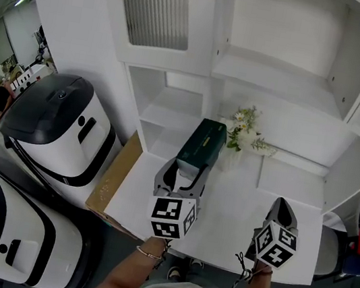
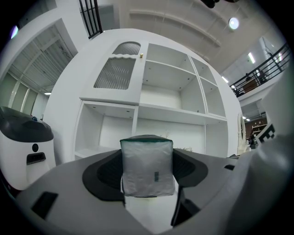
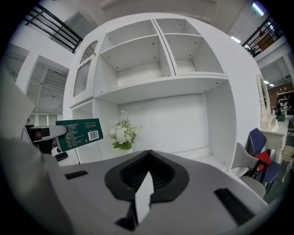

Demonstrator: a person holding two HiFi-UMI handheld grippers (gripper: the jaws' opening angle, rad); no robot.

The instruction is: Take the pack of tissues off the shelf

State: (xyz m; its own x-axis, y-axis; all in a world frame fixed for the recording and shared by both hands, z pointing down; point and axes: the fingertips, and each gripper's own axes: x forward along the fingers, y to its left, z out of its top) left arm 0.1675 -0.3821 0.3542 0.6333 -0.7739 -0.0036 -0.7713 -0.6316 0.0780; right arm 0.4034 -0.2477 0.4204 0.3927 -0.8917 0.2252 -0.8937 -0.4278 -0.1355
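The pack of tissues (image 1: 201, 149) is a long dark green block with a clear wrapped end. My left gripper (image 1: 189, 170) is shut on its near end and holds it level above the white counter (image 1: 245, 205), in front of the shelf unit (image 1: 171, 114). In the left gripper view the pack's pale end (image 2: 147, 167) fills the gap between the jaws. The right gripper view shows the pack (image 3: 78, 133) off the surface, at the left. My right gripper (image 1: 280, 215) hangs over the counter's right side, shut and empty, its tips (image 3: 146, 179) meeting.
A small bunch of white flowers (image 1: 245, 132) stands at the back of the counter, just right of the pack. Two white and black machines (image 1: 57, 123) sit on the floor at left, beside a cardboard sheet (image 1: 115, 173). A blue chair (image 3: 257, 151) is at right.
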